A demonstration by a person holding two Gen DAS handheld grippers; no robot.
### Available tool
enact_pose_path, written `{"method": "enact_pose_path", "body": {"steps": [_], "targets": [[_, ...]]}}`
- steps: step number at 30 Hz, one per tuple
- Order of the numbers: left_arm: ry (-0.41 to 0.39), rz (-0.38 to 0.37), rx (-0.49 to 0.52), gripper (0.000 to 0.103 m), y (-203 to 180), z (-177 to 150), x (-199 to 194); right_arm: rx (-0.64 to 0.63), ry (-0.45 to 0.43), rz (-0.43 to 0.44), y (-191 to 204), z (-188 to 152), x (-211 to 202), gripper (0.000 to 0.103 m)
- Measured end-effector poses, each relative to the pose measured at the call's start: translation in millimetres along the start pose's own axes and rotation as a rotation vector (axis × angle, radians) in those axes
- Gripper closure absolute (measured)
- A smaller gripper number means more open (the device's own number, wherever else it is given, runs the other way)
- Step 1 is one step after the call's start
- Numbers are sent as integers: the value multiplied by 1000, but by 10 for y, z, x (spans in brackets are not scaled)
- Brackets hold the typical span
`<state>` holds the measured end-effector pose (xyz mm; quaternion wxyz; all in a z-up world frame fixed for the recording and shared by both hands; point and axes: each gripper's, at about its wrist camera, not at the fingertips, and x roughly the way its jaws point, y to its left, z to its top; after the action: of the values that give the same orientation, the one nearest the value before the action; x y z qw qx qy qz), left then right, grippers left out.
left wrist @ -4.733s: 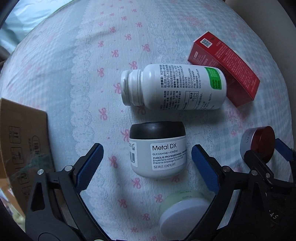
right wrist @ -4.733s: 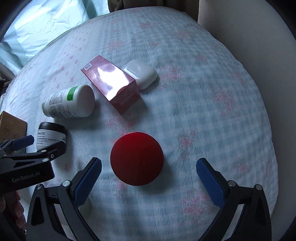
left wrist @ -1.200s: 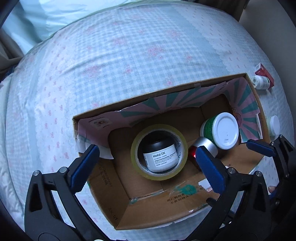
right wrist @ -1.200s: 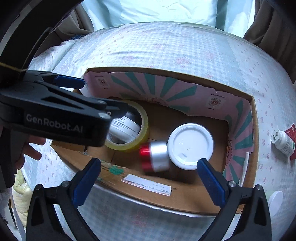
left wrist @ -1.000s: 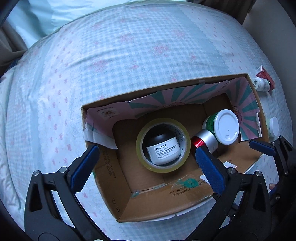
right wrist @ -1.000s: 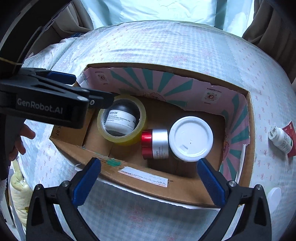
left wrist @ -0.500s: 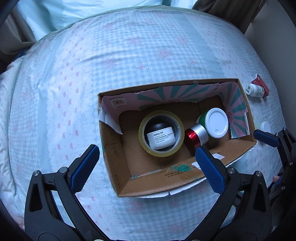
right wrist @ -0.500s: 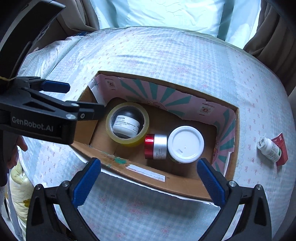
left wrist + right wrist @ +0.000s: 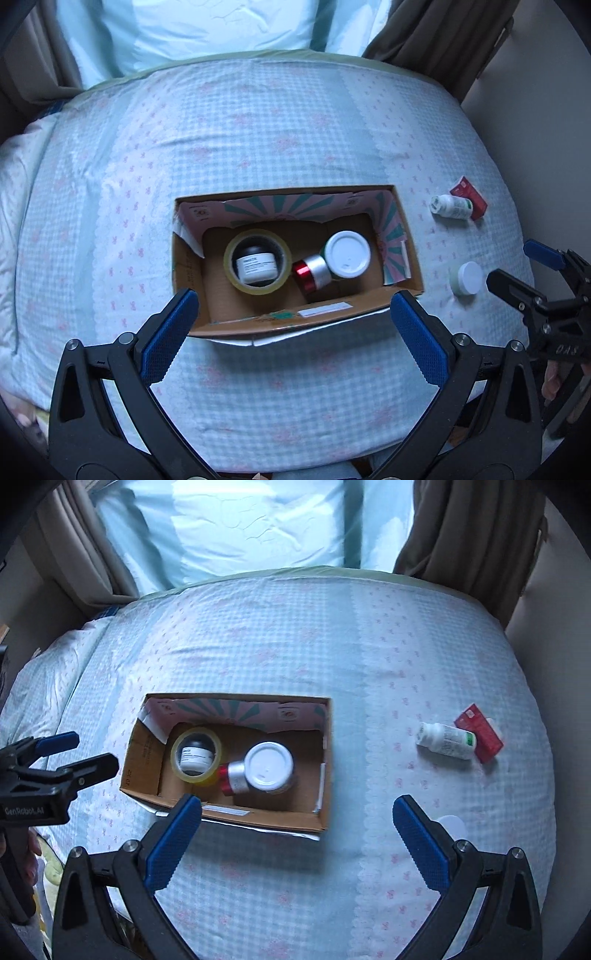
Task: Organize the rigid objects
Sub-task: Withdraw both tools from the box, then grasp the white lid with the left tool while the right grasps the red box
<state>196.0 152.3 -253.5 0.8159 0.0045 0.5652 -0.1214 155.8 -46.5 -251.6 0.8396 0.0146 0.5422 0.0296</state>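
An open cardboard box point(image 9: 295, 325) sits on the checked bedsheet. Inside it, a black-lidded jar point(image 9: 256, 267) stands within a yellow tape roll point(image 9: 229, 273), beside a red-and-silver jar point(image 9: 312, 273) on its side and a white-lidded green jar point(image 9: 347, 254). A white bottle point(image 9: 451, 206), a red carton point(image 9: 471, 195) and a small white-lidded jar point(image 9: 467, 277) lie on the sheet to the right. My left gripper point(image 9: 293, 299) hovers open and empty above the box's front wall. My right gripper point(image 9: 297, 803) is also open and empty, above the box's point(image 9: 258, 819) front right corner.
A pale blue pillow point(image 9: 258, 528) lies at the head of the bed, with curtains point(image 9: 469, 535) on both sides. A wall point(image 9: 535, 110) borders the bed on the right. A hand point(image 9: 31, 845) holds the left gripper's handle.
Both grippers have pulled up and back from the box, so it looks smaller and more of the bed shows. The jars inside have not moved.
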Motion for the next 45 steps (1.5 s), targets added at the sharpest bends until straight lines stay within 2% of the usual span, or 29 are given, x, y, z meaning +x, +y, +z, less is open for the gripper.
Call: {"method": "enact_pose_path", "body": {"steps": [7, 11, 14, 18, 24, 31, 34, 37, 45], "targets": [[-58, 21, 47, 0, -944, -120, -178, -32, -37, -58, -872, 6, -295, 0], [-72, 46, 46, 0, -1530, -196, -210, -93, -46, -52, -1381, 27, -394, 0], [-78, 25, 49, 0, -2004, -256, -169, -138, -43, -43, -1765, 84, -419, 0], [-38, -33, 89, 0, -2603, -385, 132, -197, -6, -56, -2239, 231, -289, 0], [76, -60, 217, 0, -3317, -641, 944, -323, 47, -68, -2741, 544, 176, 0], [167, -59, 295, 0, -3639, -900, 1909, -485, 138, -73, -2928, 804, 946, 0], [166, -62, 292, 0, -3664, -975, 2210, -552, 193, -42, -2924, 837, 1301, 0], [164, -46, 305, 0, -3703, -1049, 2486, -636, 242, -47, -2883, 809, 1640, 0], [115, -33, 345, 0, -3868, -1093, 2775, -793, 309, -65, -2737, 727, 2193, 4]]}}
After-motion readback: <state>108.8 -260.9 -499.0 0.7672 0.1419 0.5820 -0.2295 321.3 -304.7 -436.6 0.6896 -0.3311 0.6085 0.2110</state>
